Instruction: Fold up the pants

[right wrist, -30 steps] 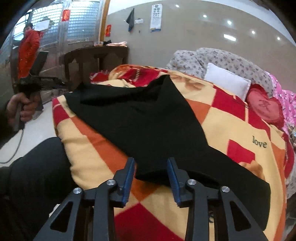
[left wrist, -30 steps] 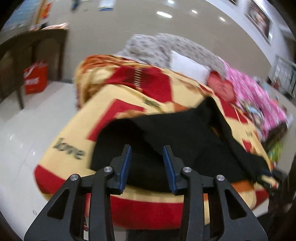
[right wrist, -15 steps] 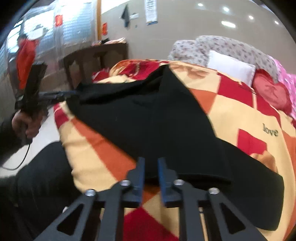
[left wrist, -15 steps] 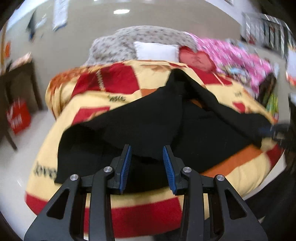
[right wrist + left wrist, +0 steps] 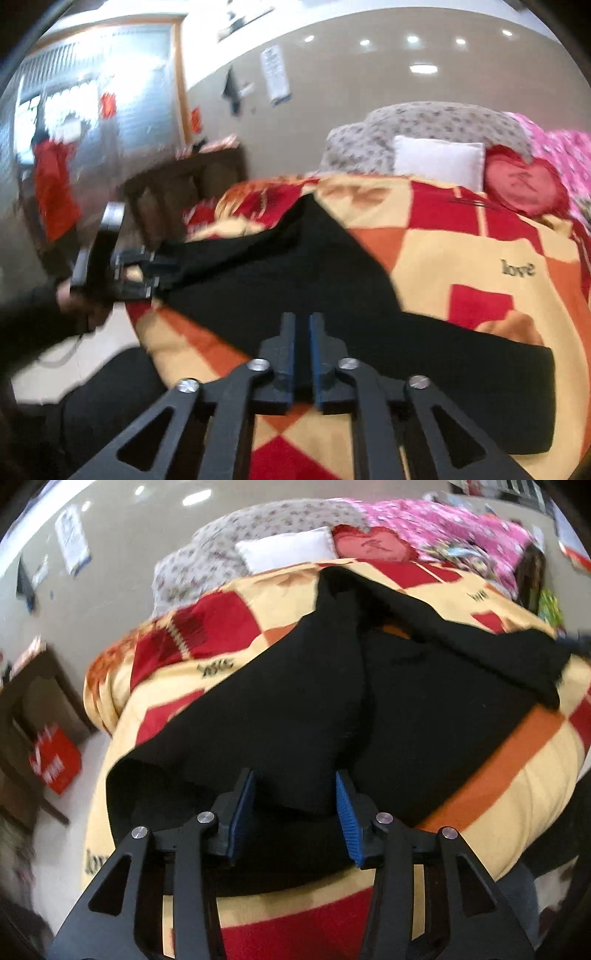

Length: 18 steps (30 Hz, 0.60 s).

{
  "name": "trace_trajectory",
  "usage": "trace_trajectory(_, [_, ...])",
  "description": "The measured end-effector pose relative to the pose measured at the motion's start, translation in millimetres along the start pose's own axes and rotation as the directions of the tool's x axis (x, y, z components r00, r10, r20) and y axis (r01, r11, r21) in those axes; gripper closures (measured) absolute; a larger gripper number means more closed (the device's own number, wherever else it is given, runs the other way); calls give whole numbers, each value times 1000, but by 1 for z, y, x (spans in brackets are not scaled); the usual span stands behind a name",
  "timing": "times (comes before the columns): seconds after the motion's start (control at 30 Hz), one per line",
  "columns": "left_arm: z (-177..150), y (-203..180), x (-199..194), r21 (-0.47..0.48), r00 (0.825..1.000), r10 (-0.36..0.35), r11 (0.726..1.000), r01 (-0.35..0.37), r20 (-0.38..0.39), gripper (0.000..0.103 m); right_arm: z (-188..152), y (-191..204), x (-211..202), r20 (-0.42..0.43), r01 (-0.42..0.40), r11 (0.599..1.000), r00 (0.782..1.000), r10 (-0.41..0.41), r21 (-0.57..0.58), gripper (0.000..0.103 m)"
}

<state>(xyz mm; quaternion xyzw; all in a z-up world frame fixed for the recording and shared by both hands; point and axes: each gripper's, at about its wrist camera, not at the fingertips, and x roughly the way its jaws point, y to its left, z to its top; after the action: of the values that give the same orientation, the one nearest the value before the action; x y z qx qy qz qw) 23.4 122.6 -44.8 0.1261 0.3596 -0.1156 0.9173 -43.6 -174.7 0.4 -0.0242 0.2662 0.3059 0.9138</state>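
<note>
Black pants point(image 5: 314, 716) lie spread on a red, yellow and orange checked blanket point(image 5: 498, 775) on a bed. My left gripper point(image 5: 295, 812) is open, its blue pads on either side of a raised fold of the pants' near edge. My right gripper point(image 5: 302, 347) is shut on the near edge of the pants point(image 5: 303, 273). In the right wrist view the left gripper point(image 5: 147, 269) shows at the far left, at the other end of the pants. In the left wrist view the right gripper point(image 5: 572, 642) is a blur at the right edge.
A white pillow point(image 5: 288, 550), a red heart cushion point(image 5: 373, 546) and pink bedding point(image 5: 461, 528) lie at the head of the bed. A dark wooden table point(image 5: 192, 177) and a red bag point(image 5: 55, 760) stand on the white floor to the left.
My right gripper has closed on the pants' edge. My left gripper has swung towards the bed and moved in around a fold of the pants, still open.
</note>
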Motion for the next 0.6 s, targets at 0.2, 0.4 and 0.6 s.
trace_trajectory(0.2, [7, 21, -5, -180, 999, -48, 982, 47, -3, 93, -10, 25, 20, -92, 24, 992, 995, -35, -125, 64])
trace_trajectory(0.4, [13, 39, -20, -295, 997, -13, 955, 36, 79, 93, -30, 27, 45, -200, 50, 971, 975, -98, -235, 63])
trace_trajectory(0.6, [18, 72, -28, -439, 992, 18, 898, 39, 126, 93, -22, 9, 47, -196, 125, 971, 967, -166, -204, 87])
